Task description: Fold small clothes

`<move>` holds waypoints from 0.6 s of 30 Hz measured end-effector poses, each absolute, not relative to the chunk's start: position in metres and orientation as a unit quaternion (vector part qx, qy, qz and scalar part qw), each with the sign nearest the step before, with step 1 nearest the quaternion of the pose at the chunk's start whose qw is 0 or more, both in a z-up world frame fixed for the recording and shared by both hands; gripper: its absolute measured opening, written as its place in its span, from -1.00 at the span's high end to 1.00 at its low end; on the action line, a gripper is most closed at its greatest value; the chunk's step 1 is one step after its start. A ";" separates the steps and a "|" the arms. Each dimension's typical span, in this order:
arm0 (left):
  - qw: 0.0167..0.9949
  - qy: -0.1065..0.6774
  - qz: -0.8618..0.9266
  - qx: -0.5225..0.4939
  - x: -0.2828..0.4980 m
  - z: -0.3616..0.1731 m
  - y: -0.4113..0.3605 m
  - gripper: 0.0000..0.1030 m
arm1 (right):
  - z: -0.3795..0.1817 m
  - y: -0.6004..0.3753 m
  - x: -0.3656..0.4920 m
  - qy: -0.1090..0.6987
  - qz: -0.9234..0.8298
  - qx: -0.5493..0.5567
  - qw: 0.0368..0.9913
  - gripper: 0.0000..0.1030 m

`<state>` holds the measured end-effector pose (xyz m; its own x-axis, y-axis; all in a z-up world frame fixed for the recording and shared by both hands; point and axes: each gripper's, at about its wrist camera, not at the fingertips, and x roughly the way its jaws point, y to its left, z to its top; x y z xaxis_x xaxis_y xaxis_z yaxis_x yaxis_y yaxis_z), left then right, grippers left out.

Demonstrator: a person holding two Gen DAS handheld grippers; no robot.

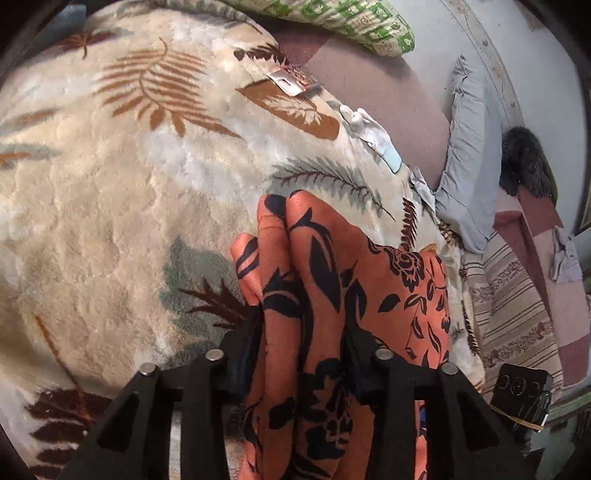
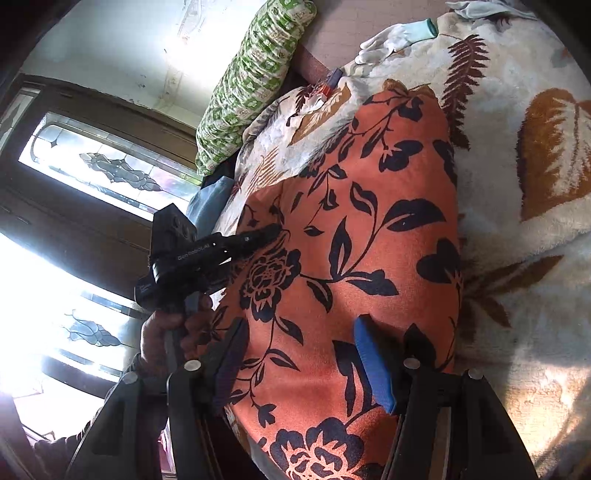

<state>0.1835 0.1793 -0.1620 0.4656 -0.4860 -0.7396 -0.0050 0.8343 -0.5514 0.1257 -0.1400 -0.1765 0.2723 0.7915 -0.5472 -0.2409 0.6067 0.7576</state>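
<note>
An orange cloth with black flowers [image 1: 332,280] lies on a cream plush blanket with a leaf pattern [image 1: 110,192]. In the left wrist view a bunched fold of it fills the gap between the black fingers of my left gripper [image 1: 304,339], which is shut on it. The right wrist view shows the cloth [image 2: 362,221] spread flat, with the left gripper [image 2: 273,230] at its left edge, held by a hand [image 2: 166,328]. My right gripper [image 2: 303,358] stands open over the near part of the cloth, its blue pad [image 2: 373,365] bare and the fabric flat between the fingers.
A green-and-white pillow [image 1: 351,22] lies at the blanket's far side. A white glove [image 1: 369,129] and a small silver packet [image 1: 290,79] rest on the blanket edge. A grey cushion [image 1: 469,147] and striped upholstery [image 1: 509,306] are at the right. A bright window [image 2: 92,166] is to the left.
</note>
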 end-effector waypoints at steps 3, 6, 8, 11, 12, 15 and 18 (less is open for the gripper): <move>0.848 0.470 -0.141 -0.203 0.165 -0.132 0.173 0.04 | -0.171 -0.136 0.129 0.507 0.343 0.264 0.745 -0.23; 0.869 0.433 -0.157 -0.181 0.136 -0.102 0.171 -0.07 | -0.150 -0.138 0.135 0.500 0.343 0.264 0.750 -0.23; 0.874 0.424 -0.168 -0.167 0.116 -0.091 0.166 -0.08 | -0.133 -0.138 0.144 0.480 0.345 0.262 0.763 -0.24; 0.871 0.430 -0.180 -0.156 0.098 -0.095 0.152 -0.16 | -0.123 -0.140 0.173 0.469 0.347 0.288 0.760 -0.31; 0.866 0.446 -0.169 -0.151 0.096 -0.105 0.149 -0.16 | -0.126 -0.141 0.185 0.469 0.350 0.303 0.752 -0.33; 0.839 0.514 -0.125 -0.129 0.104 -0.152 0.146 -0.16 | -0.164 -0.148 0.223 0.508 0.287 0.314 0.749 -0.29; 0.853 0.497 -0.119 -0.102 0.101 -0.146 0.141 -0.18 | -0.194 -0.173 0.233 0.526 0.225 0.398 0.718 0.39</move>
<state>0.1007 0.1407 -0.1461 0.4770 -0.3040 -0.8246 0.1020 0.9511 -0.2916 0.2326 -0.1731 -0.1941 0.3463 0.7408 -0.5755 0.0959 0.5823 0.8073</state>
